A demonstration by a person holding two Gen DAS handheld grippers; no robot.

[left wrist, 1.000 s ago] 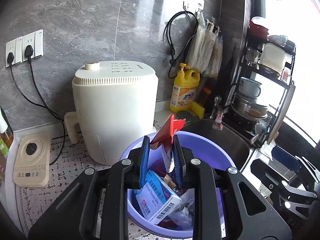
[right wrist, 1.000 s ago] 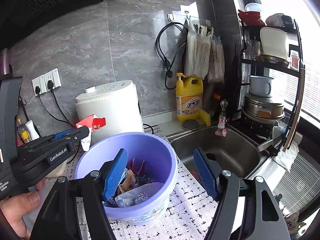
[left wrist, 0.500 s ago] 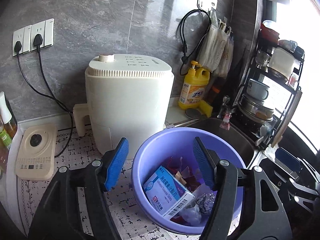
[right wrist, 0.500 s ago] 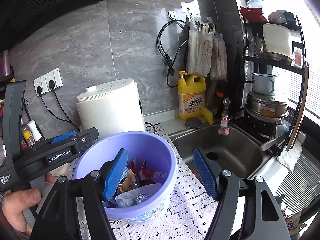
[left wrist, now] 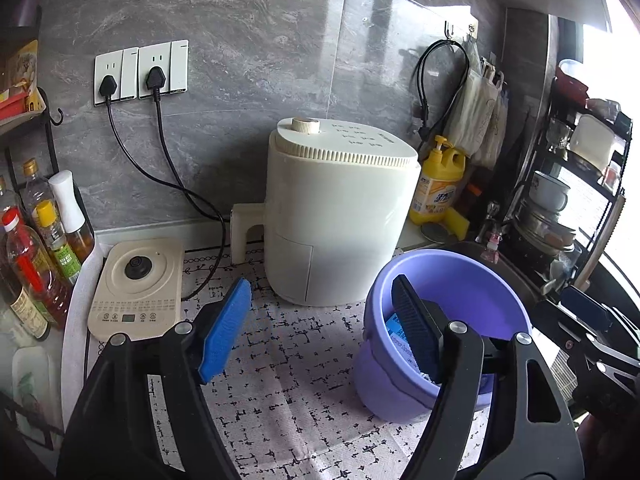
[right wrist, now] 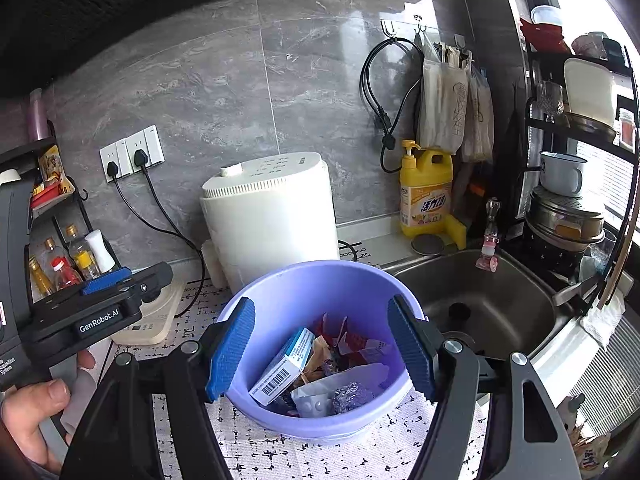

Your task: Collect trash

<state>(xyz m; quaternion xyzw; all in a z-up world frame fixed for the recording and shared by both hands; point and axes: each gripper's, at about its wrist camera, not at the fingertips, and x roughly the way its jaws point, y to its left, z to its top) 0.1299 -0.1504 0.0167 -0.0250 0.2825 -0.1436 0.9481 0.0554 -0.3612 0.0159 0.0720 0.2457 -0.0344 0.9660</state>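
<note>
The purple plastic basin [right wrist: 320,292] stands on the black-and-white patterned mat [left wrist: 288,364], just in front of the cream air fryer [left wrist: 340,216] and beside the steel sink [right wrist: 480,300]. Inside it lies the collected trash: a blue-and-white medicine box [right wrist: 286,364] leaning against the left wall, red and tan wrappers [right wrist: 348,344] behind it, a crumpled foil ball [right wrist: 352,394] and a blister pack [right wrist: 316,404] near the front. The right gripper [right wrist: 322,350] hovers over the basin with its blue-padded fingers spread wide, one over each side of the rim, holding nothing. The left gripper [left wrist: 320,328] is likewise spread wide and empty; its left pad is over the bare mat and its right finger is in front of the basin's near rim. In the right wrist view the left gripper's body appears at the left edge, held in a bare hand [right wrist: 36,420]. A cream induction hob [left wrist: 136,288] sits on the counter to the left of the air fryer, and a yellow detergent bottle [right wrist: 426,192] stands against the grey wall behind the sink.
</note>
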